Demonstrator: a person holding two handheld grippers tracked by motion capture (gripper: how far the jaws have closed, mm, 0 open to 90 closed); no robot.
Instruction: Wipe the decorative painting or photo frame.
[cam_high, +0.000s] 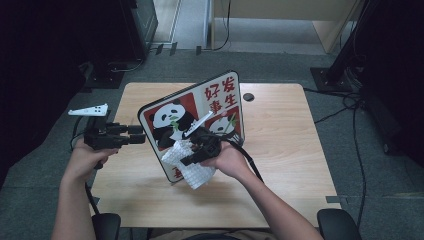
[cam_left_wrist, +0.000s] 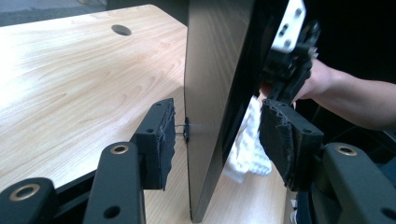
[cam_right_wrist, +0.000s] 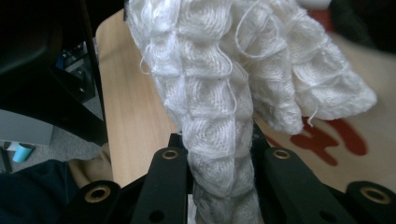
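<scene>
One panda board, one white cloth — right gripper clamps it; left gripper gapes (astride board's edge).

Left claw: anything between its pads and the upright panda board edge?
Nothing visible. The left claw straddles the edge of the square panda-print board, a pad on each side, gaps showing. The white knitted cloth hangs beyond the far pad, on the board's printed face.
</scene>
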